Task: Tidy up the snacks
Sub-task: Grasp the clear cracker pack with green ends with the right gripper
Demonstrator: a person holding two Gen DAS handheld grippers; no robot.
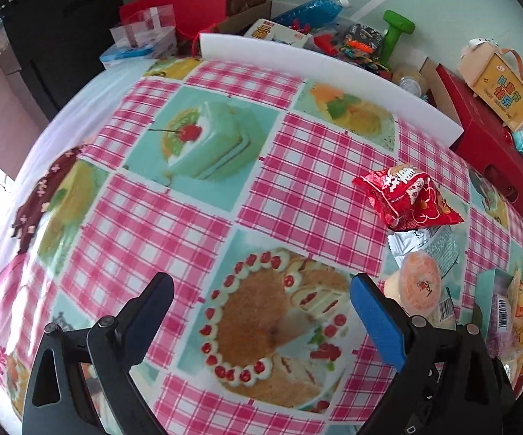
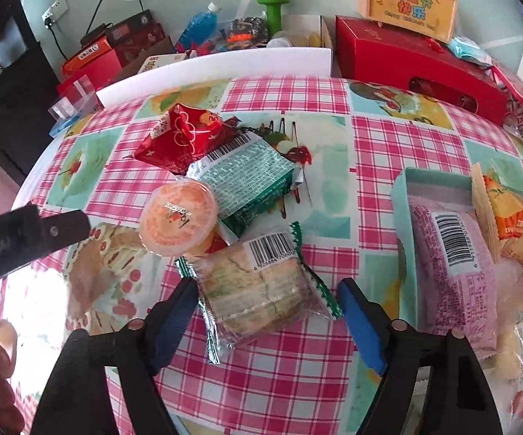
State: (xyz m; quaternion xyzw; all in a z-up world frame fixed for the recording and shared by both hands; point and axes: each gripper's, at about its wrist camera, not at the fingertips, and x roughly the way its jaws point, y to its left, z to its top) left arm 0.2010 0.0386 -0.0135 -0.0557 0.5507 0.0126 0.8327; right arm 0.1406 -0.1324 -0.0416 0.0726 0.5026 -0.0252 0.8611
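Left wrist view: the left gripper (image 1: 261,290) is seen above the checked tablecloth (image 1: 297,181), fingers spread wide with only a printed cake between them. To its right a red snack bag (image 1: 406,195) lies on the cloth, with a silver packet (image 1: 424,243) just beside it and a jelly cup (image 1: 419,282) partly hidden behind the blue pad. Packets at the right edge are cut off and hard to read.

Right wrist view: the right gripper (image 2: 267,311) straddles a clear cracker packet (image 2: 258,297) with green crimped ends; the fingers stand apart, and contact of the pads cannot be told. A green packet (image 2: 250,181) sits beyond the cup. At right, a teal box (image 2: 403,195) holds a pink packet (image 2: 457,261); further packets run out of frame
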